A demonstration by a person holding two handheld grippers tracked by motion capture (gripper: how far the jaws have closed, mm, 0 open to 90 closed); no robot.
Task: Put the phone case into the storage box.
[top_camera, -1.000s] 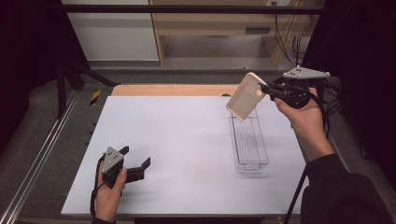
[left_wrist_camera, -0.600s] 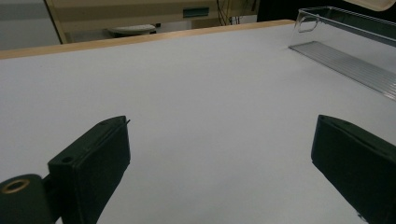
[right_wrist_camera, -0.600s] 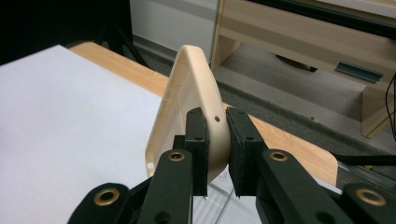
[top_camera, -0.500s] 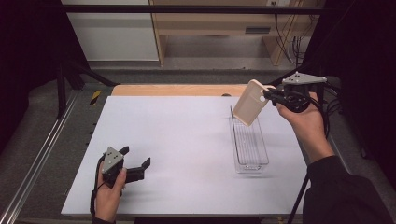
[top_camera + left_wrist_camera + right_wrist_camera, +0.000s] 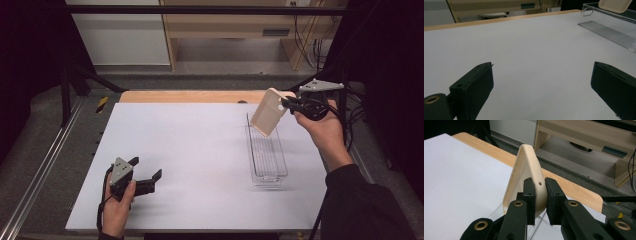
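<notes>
White table [image 5: 200, 150]; clear bin [image 5: 266, 155] along its right edge with nothing lying in it. Beige tray [image 5: 268, 112] hangs tilted over the bin's far end, pinched by its rim in right gripper [image 5: 287, 105]. The right gripper view shows the pads [image 5: 529, 195] clamping the rim. Left gripper [image 5: 147, 176], jaws wide with nothing between them, near front-left corner.

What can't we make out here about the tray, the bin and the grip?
- Tray, right gripper view: near edge hidden behind the right gripper.
- Tray, left gripper view: cut off by the top edge.
- Bin, high view: far end hidden behind the tray.
- Bin, left gripper view: cut off at the right edge.
</notes>
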